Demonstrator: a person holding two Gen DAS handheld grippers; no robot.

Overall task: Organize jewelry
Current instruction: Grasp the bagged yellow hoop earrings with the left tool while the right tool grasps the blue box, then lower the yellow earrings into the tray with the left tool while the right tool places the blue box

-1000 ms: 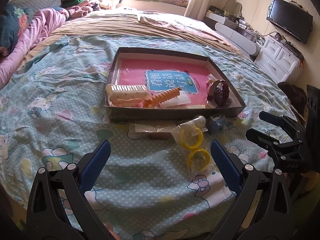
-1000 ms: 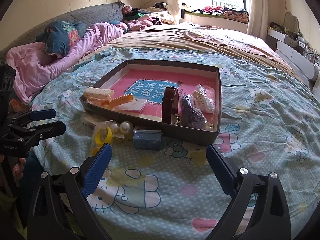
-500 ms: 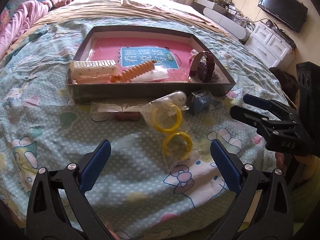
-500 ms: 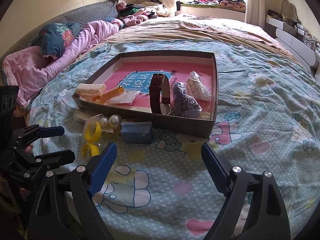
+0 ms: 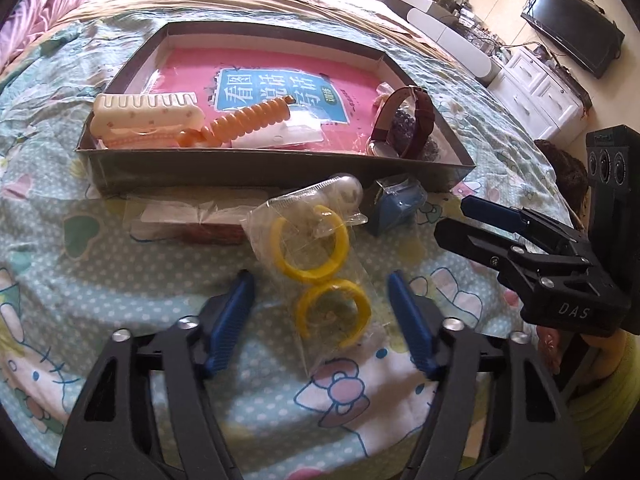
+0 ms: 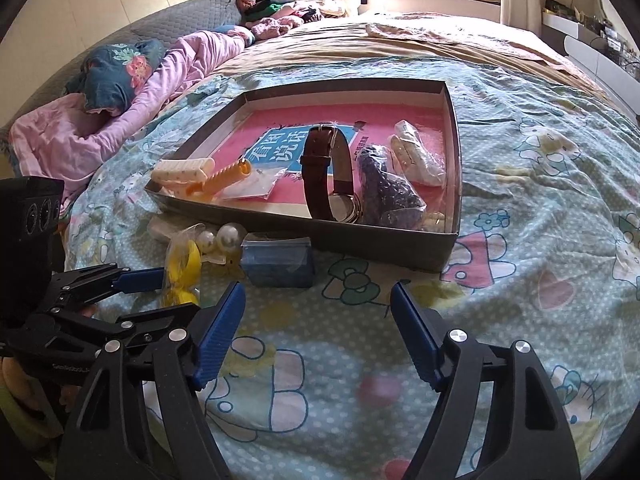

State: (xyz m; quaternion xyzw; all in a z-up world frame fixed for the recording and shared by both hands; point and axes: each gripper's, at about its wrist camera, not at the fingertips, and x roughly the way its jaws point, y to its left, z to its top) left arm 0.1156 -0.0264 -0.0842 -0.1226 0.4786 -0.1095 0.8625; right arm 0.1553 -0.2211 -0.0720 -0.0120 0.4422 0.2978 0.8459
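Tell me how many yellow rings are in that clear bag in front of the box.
2. One yellow ring lies nearer the box; the other sits between the left gripper fingers. None seem hidden.

Bedspread [image 5: 100, 280]: pale blue-green, white dots, cartoon cats with pink bows
Tray [image 5: 280, 170]: grey card walls, pink floor with a blue label
Hoop earrings [image 5: 308, 246]: bright yellow, in clear plastic
Watch strap [image 6: 320, 172]: dark brown
Spiral hair tie [image 5: 244, 122]: orange
Hair clip [image 5: 140, 114]: cream
Small packet [image 6: 278, 263]: blue
Gripper fingers [image 5: 228, 332]: blue pads on black
Blanket [image 6: 80, 136]: pink
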